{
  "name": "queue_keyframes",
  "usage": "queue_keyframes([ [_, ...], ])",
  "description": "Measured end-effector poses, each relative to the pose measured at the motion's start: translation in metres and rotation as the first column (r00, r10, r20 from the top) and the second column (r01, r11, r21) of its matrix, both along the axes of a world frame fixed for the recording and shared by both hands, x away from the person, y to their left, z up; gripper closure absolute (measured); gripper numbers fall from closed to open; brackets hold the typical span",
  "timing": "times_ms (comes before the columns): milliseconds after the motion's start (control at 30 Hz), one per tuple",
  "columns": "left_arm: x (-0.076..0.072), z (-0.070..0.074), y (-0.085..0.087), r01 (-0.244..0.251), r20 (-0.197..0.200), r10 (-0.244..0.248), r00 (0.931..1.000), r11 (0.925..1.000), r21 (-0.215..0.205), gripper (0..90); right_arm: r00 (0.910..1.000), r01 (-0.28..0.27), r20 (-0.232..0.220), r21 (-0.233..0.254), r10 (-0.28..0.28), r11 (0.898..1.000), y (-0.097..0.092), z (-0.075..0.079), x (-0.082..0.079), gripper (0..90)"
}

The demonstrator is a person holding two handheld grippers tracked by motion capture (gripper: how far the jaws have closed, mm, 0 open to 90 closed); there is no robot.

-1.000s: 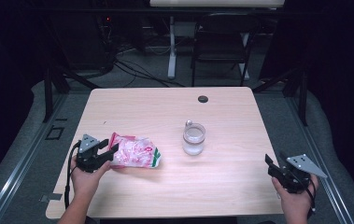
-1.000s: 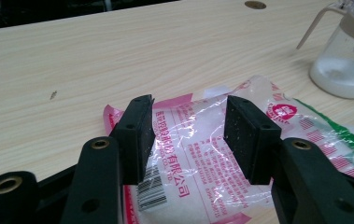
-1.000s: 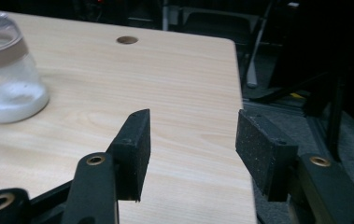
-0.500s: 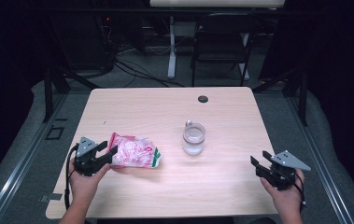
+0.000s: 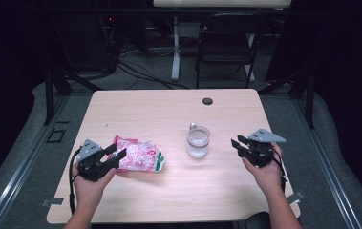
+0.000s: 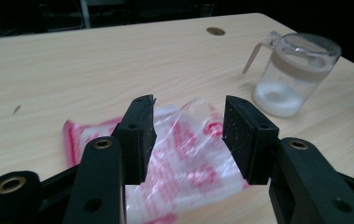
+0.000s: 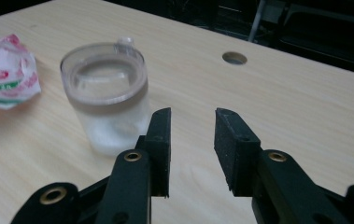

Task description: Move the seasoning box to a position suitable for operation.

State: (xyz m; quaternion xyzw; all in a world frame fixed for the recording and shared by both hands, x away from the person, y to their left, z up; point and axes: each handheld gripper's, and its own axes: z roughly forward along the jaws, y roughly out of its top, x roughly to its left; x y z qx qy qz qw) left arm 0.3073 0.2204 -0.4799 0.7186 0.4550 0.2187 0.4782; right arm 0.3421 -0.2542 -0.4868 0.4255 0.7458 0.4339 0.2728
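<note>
A crumpled clear bag with red and green print (image 5: 143,155) lies on the table's front left. My left gripper (image 5: 115,155) reaches in from its left end. In the left gripper view the bag's plastic (image 6: 188,140) spans the gap and both pads (image 6: 142,130) press on it. A clear lidded cup with a handle (image 5: 198,142) stands upright mid-table with a little white stuff in its bottom. My right gripper (image 5: 236,144) hovers just right of the cup, pointing at it. Its jaws (image 7: 191,123) have just been closing and nothing is between them; the cup (image 7: 107,93) stands ahead to their left.
The wooden table (image 5: 178,200) has a round cable hole (image 5: 207,101) near its far edge. A dark chair (image 5: 226,43) and a white stand (image 5: 175,47) are on the floor beyond the table. The table's right edge lies close behind my right hand.
My right gripper has moved left from the table's right edge to beside the cup, and its jaws have narrowed. The left gripper and the bag have hardly shifted.
</note>
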Motion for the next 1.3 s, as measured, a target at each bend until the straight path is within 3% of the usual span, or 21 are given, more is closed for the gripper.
queue_keyframes([
  [100,0.009,0.007,-0.013,0.002,0.005,-0.002,1.0000,1.0000,-0.004,51.2,1.0000,-0.007,-0.006,0.006,0.007,1.000,0.010,0.005,0.012,65.4],
  [133,0.021,0.012,-0.028,0.016,0.005,-0.016,0.9999,0.9998,-0.010,50.7,0.9997,-0.014,-0.018,0.007,0.014,1.000,0.017,0.009,0.022,65.4],
  [167,0.021,0.012,-0.028,0.016,0.005,-0.016,0.9999,0.9998,-0.010,51.1,0.9999,-0.010,-0.014,0.017,0.010,1.000,0.021,0.010,0.027,67.3],
  [200,0.033,0.012,-0.046,0.031,0.001,-0.031,0.9995,0.9995,-0.009,52.7,0.9998,-0.012,-0.016,0.034,0.013,0.999,0.025,0.011,0.031,68.3],
  [233,0.033,0.012,-0.046,0.031,0.001,-0.031,0.9995,0.9995,-0.009,54.2,0.9998,-0.012,-0.016,0.034,0.013,0.999,0.025,0.011,0.031,68.3],
  [267,0.040,0.011,-0.058,0.025,-0.008,-0.025,0.9997,0.9997,-0.003,55.3,1.0000,-0.003,-0.006,0.066,0.004,0.998,0.031,0.009,0.040,71.1],
  [333,0.052,0.004,-0.083,0.048,-0.020,-0.048,0.9986,0.9988,-0.005,55.7,1.0000,0.009,-0.005,0.082,-0.008,0.997,0.034,0.006,0.044,72.6],
  [367,0.052,0.004,-0.083,0.048,-0.020,-0.048,0.9986,0.9988,-0.005,55.8,0.9999,0.011,-0.006,0.081,-0.010,0.997,0.035,0.003,0.046,73.3],
  [400,0.059,-0.003,-0.103,0.080,-0.045,-0.081,0.9957,0.9967,-0.016,55.7,0.9999,0.010,-0.002,0.074,-0.010,0.997,0.036,-0.001,0.047,73.9],
  [467,0.063,-0.007,-0.112,0.092,-0.053,-0.093,0.9943,0.9956,-0.019,55.9,1.0000,0.006,0.003,0.069,-0.006,0.998,0.037,-0.005,0.048,74.3],
  [533,0.070,-0.012,-0.128,0.100,-0.082,-0.101,0.9915,0.9949,-0.016,61.9,0.9997,-0.018,-0.012,0.065,0.019,0.998,0.040,-0.016,0.053,77.9],
  [667,0.081,-0.023,-0.153,0.074,-0.126,-0.077,0.9891,0.9969,-0.026,69.3,0.9992,-0.025,-0.029,0.069,0.027,0.997,0.042,-0.022,0.058,79.8],
  [733,0.085,-0.028,-0.164,0.040,-0.136,-0.040,0.9899,0.9992,-0.004,74.9,0.9984,-0.041,-0.035,0.071,0.043,0.997,0.045,-0.025,0.060,81.6],
  [867,0.091,-0.034,-0.173,0.022,-0.160,-0.017,0.9870,0.9993,0.029,79.3,0.9982,-0.045,-0.037,0.061,0.048,0.997,0.048,-0.028,0.063,82.7],
  [1000,0.097,-0.043,-0.177,0.029,-0.189,-0.021,0.9818,0.9986,0.044,86.5,0.9960,-0.048,-0.071,0.085,0.054,0.995,0.048,-0.036,0.070,85.9],
  [1200,0.098,-0.047,-0.182,0.050,-0.203,-0.044,0.9782,0.9985,0.024,89.0,0.9956,-0.045,-0.078,0.085,0.052,0.995,0.050,-0.038,0.074,86.6],
  [1300,0.098,-0.046,-0.185,0.057,-0.194,-0.048,0.9799,0.9975,0.042,89.6,0.9922,-0.067,-0.099,0.082,0.075,0.994,0.056,-0.042,0.075,90.0],
])
